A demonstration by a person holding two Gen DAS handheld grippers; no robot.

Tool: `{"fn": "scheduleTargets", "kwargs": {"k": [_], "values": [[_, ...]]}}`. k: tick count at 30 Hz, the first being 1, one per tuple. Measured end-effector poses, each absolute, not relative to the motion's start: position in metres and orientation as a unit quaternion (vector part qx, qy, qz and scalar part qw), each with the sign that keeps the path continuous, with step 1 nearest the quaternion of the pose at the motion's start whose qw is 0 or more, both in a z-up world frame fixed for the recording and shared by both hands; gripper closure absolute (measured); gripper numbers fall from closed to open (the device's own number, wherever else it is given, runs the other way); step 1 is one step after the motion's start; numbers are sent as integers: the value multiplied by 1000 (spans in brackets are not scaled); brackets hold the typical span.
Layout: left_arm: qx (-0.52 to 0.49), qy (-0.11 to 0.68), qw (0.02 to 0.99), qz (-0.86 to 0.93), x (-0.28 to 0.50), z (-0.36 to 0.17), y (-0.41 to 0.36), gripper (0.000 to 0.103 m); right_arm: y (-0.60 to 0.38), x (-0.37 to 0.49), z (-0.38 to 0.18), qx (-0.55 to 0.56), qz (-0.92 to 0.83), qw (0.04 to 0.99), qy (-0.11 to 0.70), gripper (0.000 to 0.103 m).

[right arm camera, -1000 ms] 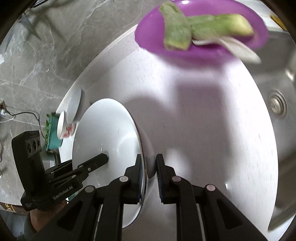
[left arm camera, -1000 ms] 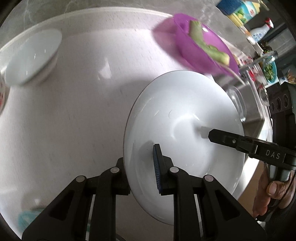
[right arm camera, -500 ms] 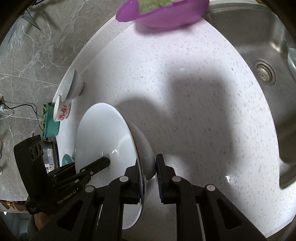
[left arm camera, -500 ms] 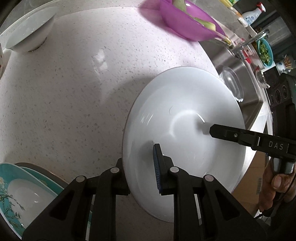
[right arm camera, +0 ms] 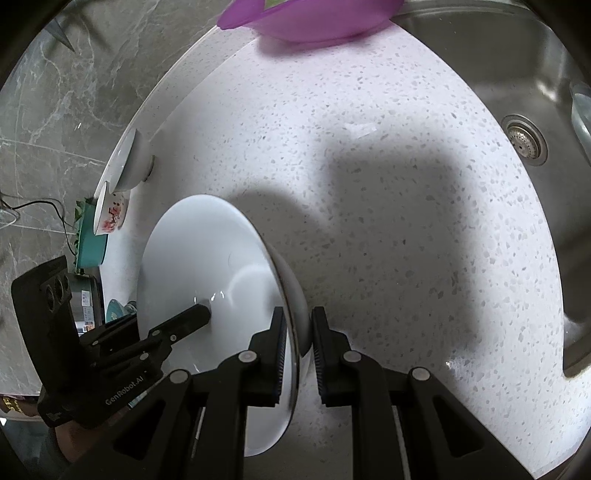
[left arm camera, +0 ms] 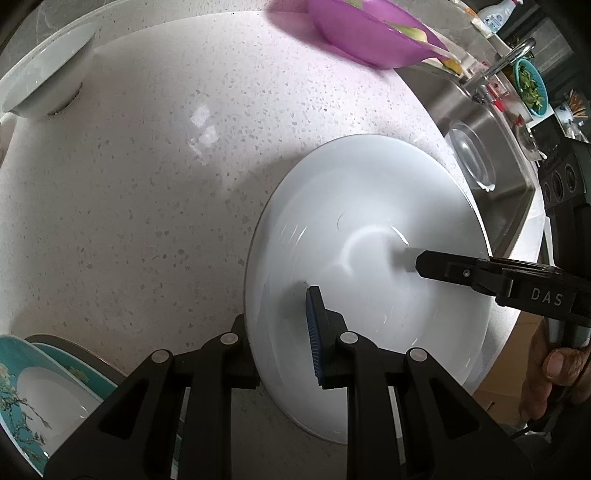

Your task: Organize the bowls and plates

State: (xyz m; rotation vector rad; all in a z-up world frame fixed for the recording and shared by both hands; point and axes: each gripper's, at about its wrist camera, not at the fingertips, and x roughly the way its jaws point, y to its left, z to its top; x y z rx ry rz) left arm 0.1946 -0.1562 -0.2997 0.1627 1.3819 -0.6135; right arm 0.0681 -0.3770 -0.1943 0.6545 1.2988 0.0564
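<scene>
A large white bowl (left arm camera: 369,236) is held low over the speckled white counter (left arm camera: 147,184), gripped on opposite rims by both grippers. My left gripper (left arm camera: 280,328) is shut on its near rim; my right gripper (right arm camera: 299,350) is shut on the other rim of the same bowl (right arm camera: 207,266). The right gripper shows in the left wrist view (left arm camera: 480,277), the left one in the right wrist view (right arm camera: 147,336). A smaller white bowl (left arm camera: 48,81) stands at the counter's far left. Teal floral plates (left arm camera: 40,402) lie at lower left.
A purple plastic bowl (left arm camera: 373,33) with green vegetable pieces stands at the counter's back, by the steel sink (right arm camera: 517,92). A glass lid (left arm camera: 471,158) lies in the sink. A red-patterned small bowl (right arm camera: 110,214) and a teal basket (right arm camera: 88,243) stand past the white bowl.
Both grippers have carried the large white bowl back and down toward the near counter; the purple bowl has receded to the top of both views and the teal plates have come into view.
</scene>
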Motion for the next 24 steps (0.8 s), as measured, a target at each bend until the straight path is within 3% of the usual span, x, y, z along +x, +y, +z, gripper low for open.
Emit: {"fn": "scheduleTargets", "kwargs": {"k": [7, 9, 11, 14, 17, 20, 24], "values": [[74, 625, 728, -273, 194, -298, -158, 82, -372, 68, -194, 281, 36, 756, 590, 85], [73, 623, 731, -270, 194, -296, -158, 70, -372, 66, -194, 285, 37, 754, 590, 83], [62, 615, 738, -269, 194, -288, -152, 33, -373, 65, -191, 290, 40, 755, 586, 77], [41, 604, 749, -269, 195, -268, -138, 26, -380, 62, -179, 290, 37, 765, 574, 59], [0, 593, 758, -272, 201, -242, -115, 14, -391, 62, -160, 287, 32, 777, 559, 54], [-45, 575, 772, -268, 213, -212, -79, 0, -404, 68, -137, 291, 25, 789, 540, 42], [-74, 546, 806, -216, 240, -183, -19, 0, -401, 95, -99, 285, 43, 811, 510, 32]]}}
